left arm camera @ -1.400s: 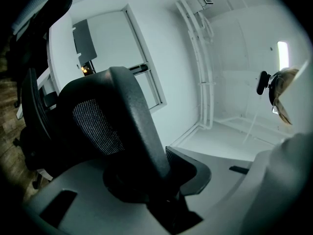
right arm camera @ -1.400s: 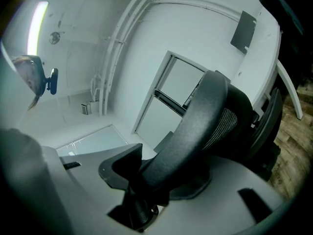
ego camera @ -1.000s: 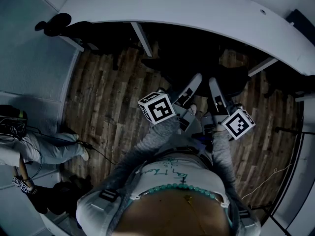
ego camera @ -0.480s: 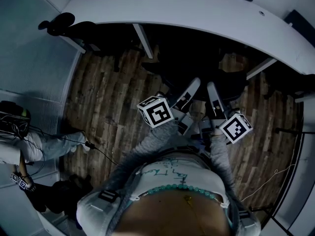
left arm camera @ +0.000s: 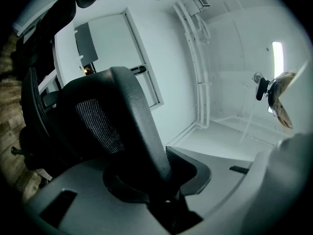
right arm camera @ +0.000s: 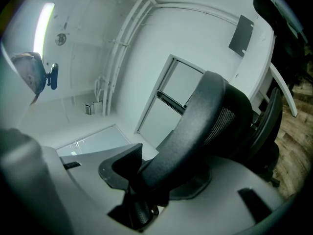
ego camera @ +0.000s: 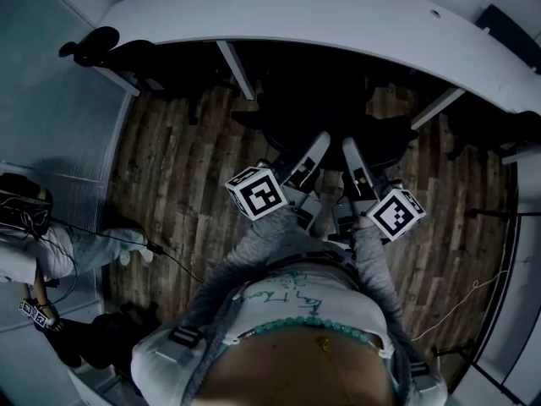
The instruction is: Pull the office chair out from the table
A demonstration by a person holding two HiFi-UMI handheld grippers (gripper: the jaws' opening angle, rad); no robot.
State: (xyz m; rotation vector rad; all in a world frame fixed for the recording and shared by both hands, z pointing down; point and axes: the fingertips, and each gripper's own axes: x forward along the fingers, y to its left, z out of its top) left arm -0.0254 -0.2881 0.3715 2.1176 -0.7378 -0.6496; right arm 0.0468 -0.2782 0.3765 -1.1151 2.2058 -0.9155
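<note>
**Grip on office chair (ego camera: 338, 118) from both sides**

From the head view I see only a dark chair shape pushed up against the curved white table (ego camera: 338, 15), its front lost in the shadow beneath. The left gripper (ego camera: 314, 149) and right gripper (ego camera: 352, 155) reach side by side onto its back. Each gripper view tells me more. The left gripper (left arm camera: 159, 182) is clamped on the curved black back frame (left arm camera: 134, 126) beside its mesh. The right gripper (right arm camera: 146, 180) is closed on that frame (right arm camera: 195, 131) too. Those views also show white walls with pipes (left arm camera: 193, 58) running up them. Only the head view shows the wood-plank floor (ego camera: 182, 163) and a person (ego camera: 51, 248) low at the left.
</note>
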